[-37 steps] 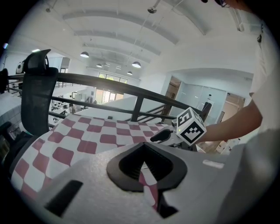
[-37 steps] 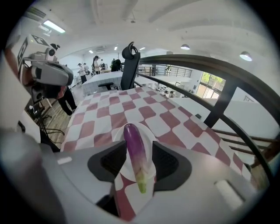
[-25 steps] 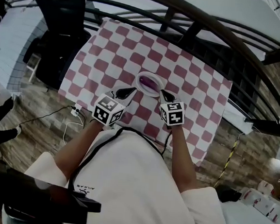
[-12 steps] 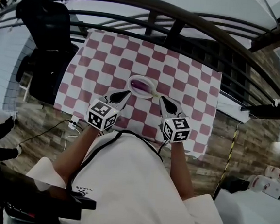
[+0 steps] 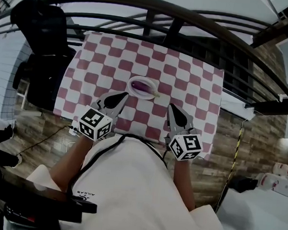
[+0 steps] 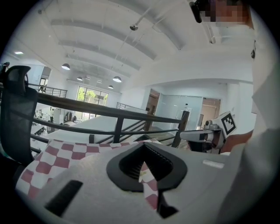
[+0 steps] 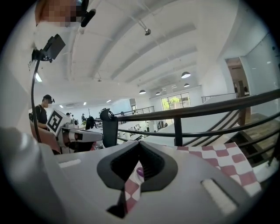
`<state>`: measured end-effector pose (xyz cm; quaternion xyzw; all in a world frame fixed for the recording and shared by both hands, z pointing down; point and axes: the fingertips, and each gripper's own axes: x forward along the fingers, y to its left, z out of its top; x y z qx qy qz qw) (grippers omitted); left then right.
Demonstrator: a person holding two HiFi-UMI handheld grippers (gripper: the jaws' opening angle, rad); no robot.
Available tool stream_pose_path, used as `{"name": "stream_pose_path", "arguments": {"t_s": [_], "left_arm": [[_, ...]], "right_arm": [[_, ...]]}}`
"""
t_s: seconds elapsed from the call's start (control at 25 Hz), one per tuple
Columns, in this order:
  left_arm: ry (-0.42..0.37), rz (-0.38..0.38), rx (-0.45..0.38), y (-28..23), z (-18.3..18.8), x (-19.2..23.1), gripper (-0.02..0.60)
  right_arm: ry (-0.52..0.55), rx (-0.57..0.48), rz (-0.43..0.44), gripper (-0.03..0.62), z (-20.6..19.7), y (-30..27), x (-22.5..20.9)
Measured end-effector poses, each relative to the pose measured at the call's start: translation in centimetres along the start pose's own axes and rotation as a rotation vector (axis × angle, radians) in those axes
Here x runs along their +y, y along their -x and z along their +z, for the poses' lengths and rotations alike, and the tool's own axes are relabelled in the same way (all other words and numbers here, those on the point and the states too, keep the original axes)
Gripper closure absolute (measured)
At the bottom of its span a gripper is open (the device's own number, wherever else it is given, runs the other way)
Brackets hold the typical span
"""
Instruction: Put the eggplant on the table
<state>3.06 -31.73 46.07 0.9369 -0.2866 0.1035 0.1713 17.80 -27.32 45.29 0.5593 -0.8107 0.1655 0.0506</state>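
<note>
A purple eggplant (image 5: 144, 88) lies on a small white plate (image 5: 135, 82) in the middle of the table, which has a red-and-white checkered cloth (image 5: 187, 80). My left gripper (image 5: 122, 94) hovers just left of the plate near the front, its jaws together and empty. My right gripper (image 5: 170, 107) hangs to the plate's right, apart from it, also shut on nothing. In the right gripper view the shut jaws (image 7: 139, 143) frame a glimpse of the eggplant (image 7: 139, 172). The left gripper view shows shut jaws (image 6: 143, 145) over the cloth (image 6: 48, 155).
A dark metal railing (image 5: 192, 21) curves along the table's far side. A black chair (image 5: 43, 38) stands at the table's left end. On the wooden floor lie a cable and a socket strip (image 5: 73, 129) near the front left corner.
Both grippers have pulled back from the plate toward the person and risen, the right one more. The eggplant stays on the plate.
</note>
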Motion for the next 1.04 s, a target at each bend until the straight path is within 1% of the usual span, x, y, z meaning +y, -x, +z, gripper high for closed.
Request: {"name": "stream_pose_path", "arguments": {"t_s": [0.12, 0.36, 0.56, 0.84, 1.04], "left_arm": [[-0.007, -0.015, -0.010, 0.3, 0.5, -0.2, 0.577], [-0.005, -0.027, 0.006, 0.7, -0.3, -0.3, 0.577], [0.025, -0.023, -0.002, 1.1, -0.5, -0.1, 0.577], [0.025, -0.030, -0.005, 1.7, -0.7, -0.3, 0.577], [0.027, -0.030, -0.001, 2.5, -1.0, -0.3, 0.577]], "right_arm": [[-0.006, -0.014, -0.010, 0.588, 0.3, 0.1, 0.6], [-0.033, -0.024, -0.031, 0.588, 0.5, 0.5, 0.9], [-0.024, -0.012, -0.037, 0.588, 0.4, 0.7, 1.1], [0.009, -0.011, -0.026, 0.588, 0.9, 0.4, 2.3], [0.014, -0.013, -0.023, 0.588, 1.2, 0.4, 3.2]]}}
